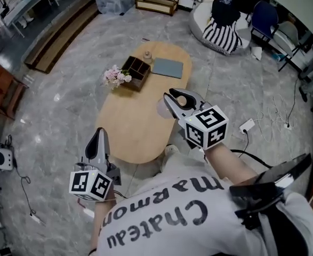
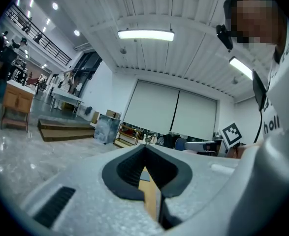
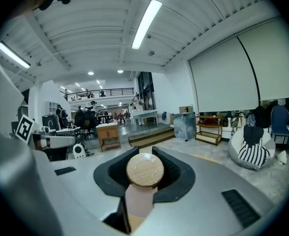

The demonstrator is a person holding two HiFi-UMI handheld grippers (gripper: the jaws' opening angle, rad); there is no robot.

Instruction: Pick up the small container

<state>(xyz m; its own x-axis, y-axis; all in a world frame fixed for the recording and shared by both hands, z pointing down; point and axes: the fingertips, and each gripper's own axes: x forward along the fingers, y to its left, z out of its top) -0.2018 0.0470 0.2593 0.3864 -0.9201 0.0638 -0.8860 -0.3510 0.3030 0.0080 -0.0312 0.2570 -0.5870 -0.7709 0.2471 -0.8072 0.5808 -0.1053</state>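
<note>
The small container (image 1: pixel 181 100) has a round wooden lid (image 3: pixel 144 170) and a pale frosted body (image 3: pixel 138 203). My right gripper (image 1: pixel 175 96) is shut on it, with the pads pressing its sides just under the lid, and holds it up above the right edge of the oval wooden table (image 1: pixel 129 127). My left gripper (image 1: pixel 99 133) hangs low off the table's near left end. Its jaws meet with nothing between them in the left gripper view (image 2: pixel 145 149).
At the table's far end stand a wooden divided box (image 1: pixel 136 71), a pink flower bunch (image 1: pixel 116 77), a grey-blue pad (image 1: pixel 168 68) and a small knobbed piece (image 1: pixel 147 55). Beyond lie a beanbag with a striped cushion (image 1: pixel 223 33) and a white power strip (image 1: pixel 247 126).
</note>
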